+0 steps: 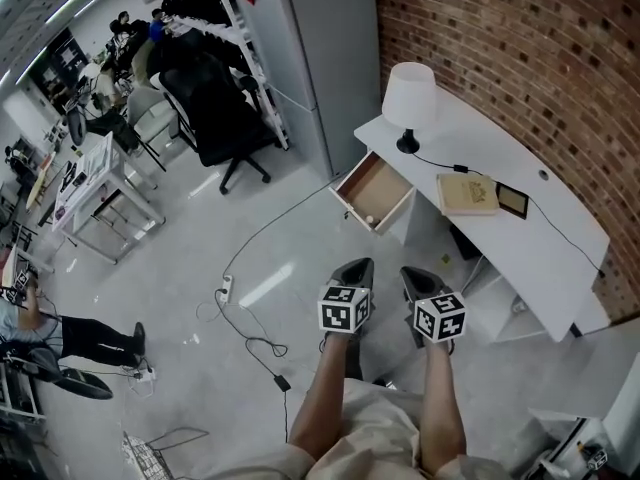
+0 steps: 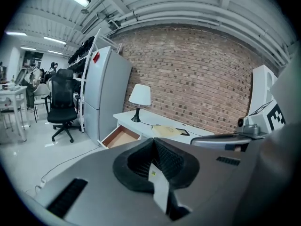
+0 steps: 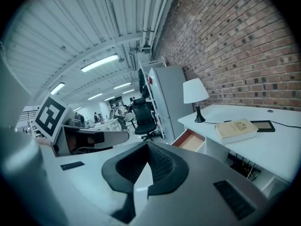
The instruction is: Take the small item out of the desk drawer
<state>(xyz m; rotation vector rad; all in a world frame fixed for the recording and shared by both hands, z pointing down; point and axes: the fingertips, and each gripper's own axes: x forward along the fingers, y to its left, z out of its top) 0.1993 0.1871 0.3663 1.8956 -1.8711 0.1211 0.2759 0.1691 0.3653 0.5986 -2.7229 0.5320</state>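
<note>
Pale and round, the item (image 1: 368,219) lies on the brown floor of the open drawer (image 1: 385,173), close to its front panel. Left gripper (image 1: 358,268) and right gripper (image 1: 415,276) hang well apart from the desk (image 1: 500,148), each with jaws pressed together on nothing.

An open-plan office with an industrial look: a white desk (image 1: 535,193) and table lamp (image 1: 410,96) stand against a bare brick wall (image 1: 500,48), a black swivel chair (image 1: 215,113) and work tables (image 1: 105,183) occupy the polished floor (image 1: 190,268), and strip lights (image 3: 99,62) run overhead.
</note>
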